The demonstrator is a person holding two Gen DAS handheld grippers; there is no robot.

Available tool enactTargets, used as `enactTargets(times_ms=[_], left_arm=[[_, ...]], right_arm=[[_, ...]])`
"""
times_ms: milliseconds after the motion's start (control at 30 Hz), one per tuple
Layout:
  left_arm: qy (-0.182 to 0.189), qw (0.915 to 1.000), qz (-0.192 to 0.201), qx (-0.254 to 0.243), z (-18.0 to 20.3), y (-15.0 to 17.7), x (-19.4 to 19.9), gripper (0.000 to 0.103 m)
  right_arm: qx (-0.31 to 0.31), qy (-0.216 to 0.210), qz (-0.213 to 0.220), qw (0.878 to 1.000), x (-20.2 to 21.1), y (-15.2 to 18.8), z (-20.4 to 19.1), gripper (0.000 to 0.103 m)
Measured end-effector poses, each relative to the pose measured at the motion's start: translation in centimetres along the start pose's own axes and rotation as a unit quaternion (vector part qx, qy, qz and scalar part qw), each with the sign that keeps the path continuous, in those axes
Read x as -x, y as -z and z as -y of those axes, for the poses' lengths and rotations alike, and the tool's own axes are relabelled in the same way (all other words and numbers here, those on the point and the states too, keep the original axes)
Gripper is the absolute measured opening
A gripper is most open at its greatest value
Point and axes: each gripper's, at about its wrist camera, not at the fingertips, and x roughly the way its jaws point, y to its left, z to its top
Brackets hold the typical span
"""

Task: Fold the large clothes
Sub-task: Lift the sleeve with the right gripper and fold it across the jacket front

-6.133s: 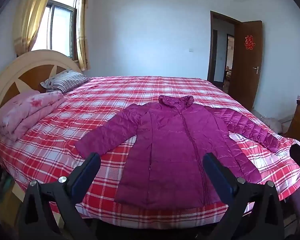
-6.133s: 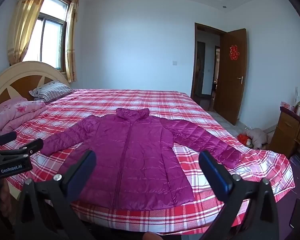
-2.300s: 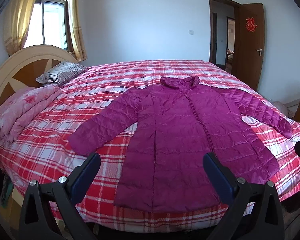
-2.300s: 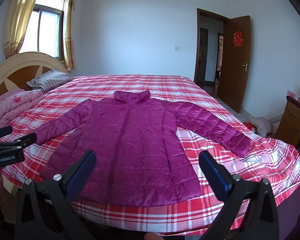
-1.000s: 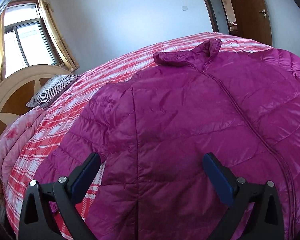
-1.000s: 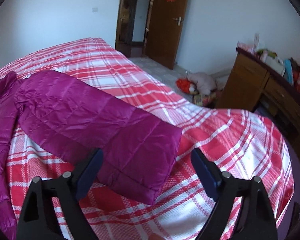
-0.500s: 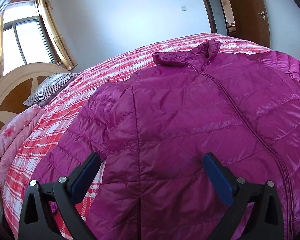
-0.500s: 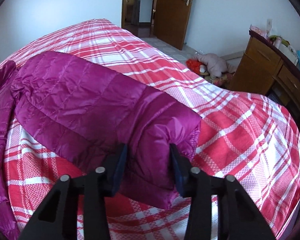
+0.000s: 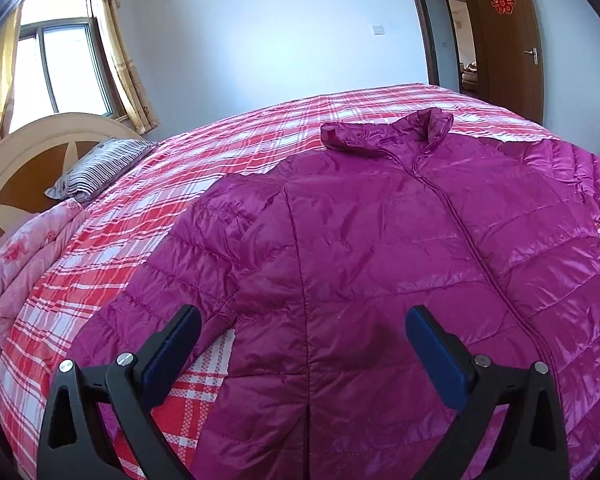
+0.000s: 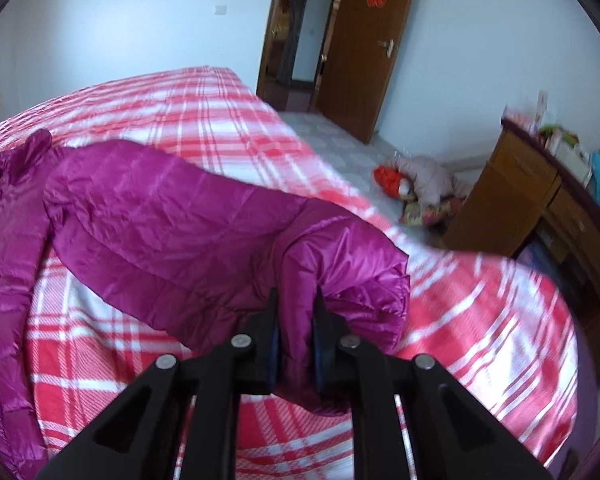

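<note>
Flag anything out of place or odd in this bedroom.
A heap of clothes or soft toys lies on the floor beside the dresser. On the bed the jacket lies flat, except one sleeve pinched in the right gripper.

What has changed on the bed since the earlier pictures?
The right tongs have just been closing and now pinch the cuff of the jacket's sleeve, which is bunched and lifted off the bedspread. The left tongs stay open above the jacket, which still lies flat there.
</note>
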Motion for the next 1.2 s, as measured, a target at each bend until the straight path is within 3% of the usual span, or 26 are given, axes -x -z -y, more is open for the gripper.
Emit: enactTargets(times_ms=[267,433,600,800,1100,1133,1200], left_arm=[[0.009,0.9999,-0.005,0.005,-0.5,0.5,0.0,0.102],[0.009,0.9998,-0.006,0.015,-1.5,0.6,-0.1,0.102],[0.002,0.9997,-0.006,0.023,-2.8,0.6,0.0,0.102],[-0.014,0.9992,-0.013,0.035,-5.1,1.1,-0.3,0.102],[-0.046,0.9981,-0.016,0.038,-7.8,0.8,-0.4,0.102],[-0.051,0.9978,-0.017,0.038,-8.1,0.6,-0.5,0.102],[-0.056,0.9976,-0.014,0.039,-8.4,0.3,-0.5,0.102]], right_arm=[[0.092,0.01,0.121,0.988,6.8,-5.7,-5.7,0.013],[0.18,-0.017,0.19,0.965,11.2,-8.3,-13.2,0.013],[0.249,-0.077,0.214,0.941,13.2,-8.2,-21.3,0.013],[0.313,-0.141,0.209,0.916,12.6,-6.1,-30.2,0.013],[0.321,-0.246,0.12,0.907,8.1,-1.6,-39.5,0.016],[0.311,-0.273,0.106,0.904,7.4,-1.1,-40.1,0.021],[0.293,-0.316,0.083,0.898,7.9,-0.4,-39.4,0.051]])
